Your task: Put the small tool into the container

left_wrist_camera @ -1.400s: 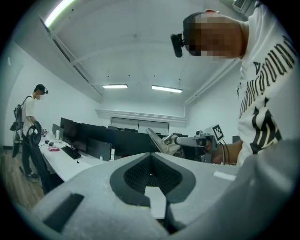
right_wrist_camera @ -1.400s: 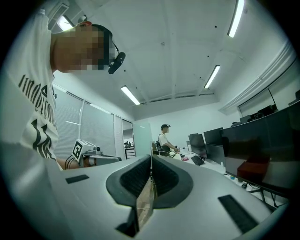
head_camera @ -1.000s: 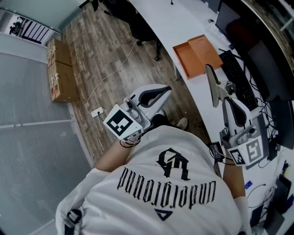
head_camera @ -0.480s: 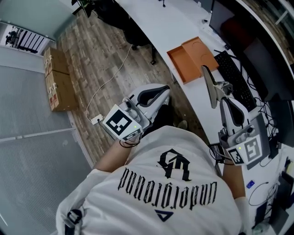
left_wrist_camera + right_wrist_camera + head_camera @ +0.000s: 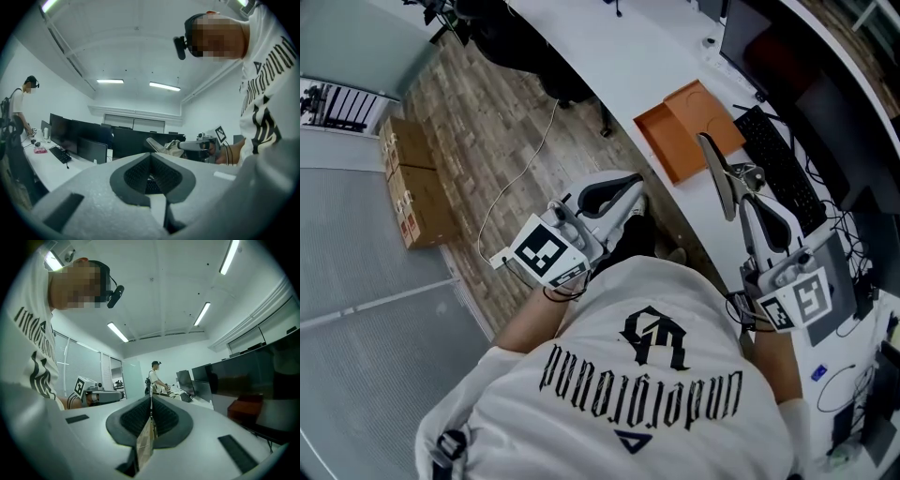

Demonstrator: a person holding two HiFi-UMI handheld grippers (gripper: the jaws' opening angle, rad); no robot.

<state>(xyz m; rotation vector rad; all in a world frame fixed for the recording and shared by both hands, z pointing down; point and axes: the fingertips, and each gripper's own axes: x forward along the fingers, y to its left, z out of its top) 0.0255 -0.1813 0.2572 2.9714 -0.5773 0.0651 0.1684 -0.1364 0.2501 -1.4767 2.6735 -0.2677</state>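
In the head view an orange container (image 5: 664, 142), a shallow open box with its lid (image 5: 710, 111) lying beside it, rests on the white desk (image 5: 619, 56). My right gripper (image 5: 706, 142) hangs over the desk edge, just below the container; its jaws are pressed together. In the right gripper view (image 5: 151, 400) a thin tan strip shows in the seam, and I cannot tell what it is. My left gripper (image 5: 636, 185) is held in front of my chest over the floor, jaws touching at the tip (image 5: 151, 156). No small tool is plainly visible.
A black keyboard (image 5: 778, 161) and dark monitors (image 5: 750, 37) sit right of the container. Cardboard boxes (image 5: 411, 192) and a power strip with a cable (image 5: 499, 258) lie on the wood floor. Another person (image 5: 155, 377) stands at a far desk.
The desk and orange container have slid down and left in the head view. My right gripper's tip has shifted a little left, closer to the container. Both grippers keep their jaws as before.
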